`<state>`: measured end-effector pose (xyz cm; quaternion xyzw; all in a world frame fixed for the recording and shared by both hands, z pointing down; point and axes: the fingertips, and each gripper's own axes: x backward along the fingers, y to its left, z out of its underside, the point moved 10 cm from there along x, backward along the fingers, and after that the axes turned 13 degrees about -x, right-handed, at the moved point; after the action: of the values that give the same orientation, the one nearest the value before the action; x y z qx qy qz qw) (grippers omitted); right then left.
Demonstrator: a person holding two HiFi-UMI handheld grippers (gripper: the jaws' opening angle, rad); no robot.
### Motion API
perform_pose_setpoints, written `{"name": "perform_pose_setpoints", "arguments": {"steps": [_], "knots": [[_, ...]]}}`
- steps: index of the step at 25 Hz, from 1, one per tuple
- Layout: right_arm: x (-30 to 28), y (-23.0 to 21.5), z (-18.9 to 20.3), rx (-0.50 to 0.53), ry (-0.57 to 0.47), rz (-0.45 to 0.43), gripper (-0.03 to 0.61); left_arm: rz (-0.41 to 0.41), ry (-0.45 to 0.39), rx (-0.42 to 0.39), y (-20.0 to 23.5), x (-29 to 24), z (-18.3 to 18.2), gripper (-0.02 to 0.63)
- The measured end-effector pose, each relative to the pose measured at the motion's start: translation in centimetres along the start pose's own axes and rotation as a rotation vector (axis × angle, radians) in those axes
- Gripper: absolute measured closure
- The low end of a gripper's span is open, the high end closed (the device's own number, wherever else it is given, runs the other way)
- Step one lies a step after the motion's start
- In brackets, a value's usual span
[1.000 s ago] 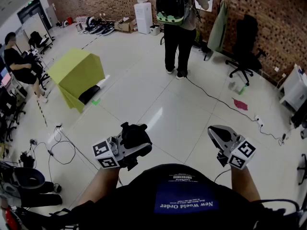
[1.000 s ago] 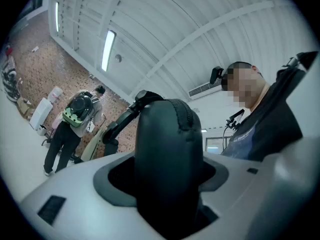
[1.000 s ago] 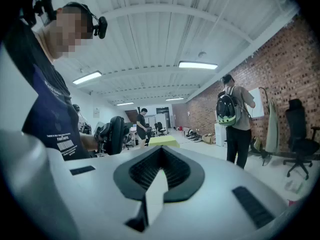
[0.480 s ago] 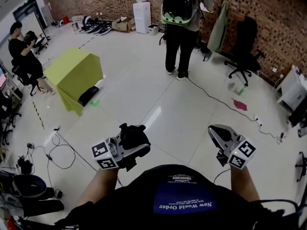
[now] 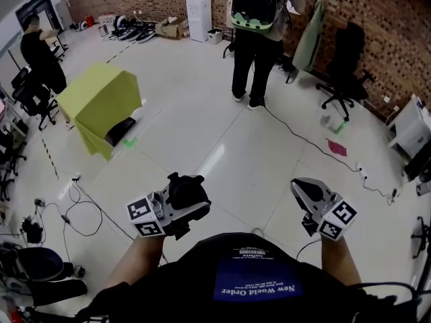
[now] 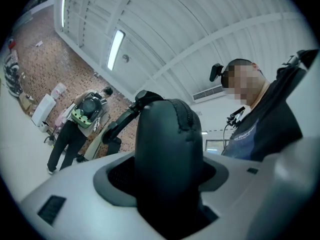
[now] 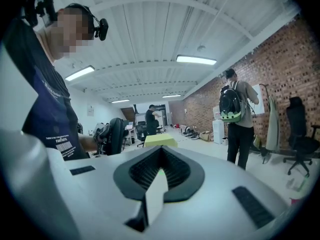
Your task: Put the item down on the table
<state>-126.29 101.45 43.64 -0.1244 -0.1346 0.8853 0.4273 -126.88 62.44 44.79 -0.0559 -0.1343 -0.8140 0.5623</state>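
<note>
**Black pouch gripped in mid-air over open floor, with no surface within reach**

The left tongs are clenched on the zippered pouch, which stands up between their jaws in front of the person's body. The right tongs are pressed together with nothing in them. The only likely surface I can see is the yellow-draped one, well apart across the tiles. Letting go here would simply drop the pouch onto the floor. On the walk over, the loose cables lying off to the left could snag a foot, and a person with a backpack stands ahead.
</note>
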Motion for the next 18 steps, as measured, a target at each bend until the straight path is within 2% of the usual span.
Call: {"name": "perform_pose_setpoints", "arguments": {"steps": [5,14,18], "knots": [[-0.6,-7.2,-1.2,-0.021,-0.004,-0.050,0.591,-0.037,0.022,-0.024,2.5,-5.3,0.8,0.307],[-2.8,-19.4,-8.3,0.023,0.032,-0.215,0.591,-0.133,-0.011,-0.062,7.1,-16.9,0.1,0.307],[-3.8,-23.7,-10.5,0.030,0.033,-0.249,0.591,-0.154,-0.005,-0.070,9.2,-20.6,0.1,0.307]]}}
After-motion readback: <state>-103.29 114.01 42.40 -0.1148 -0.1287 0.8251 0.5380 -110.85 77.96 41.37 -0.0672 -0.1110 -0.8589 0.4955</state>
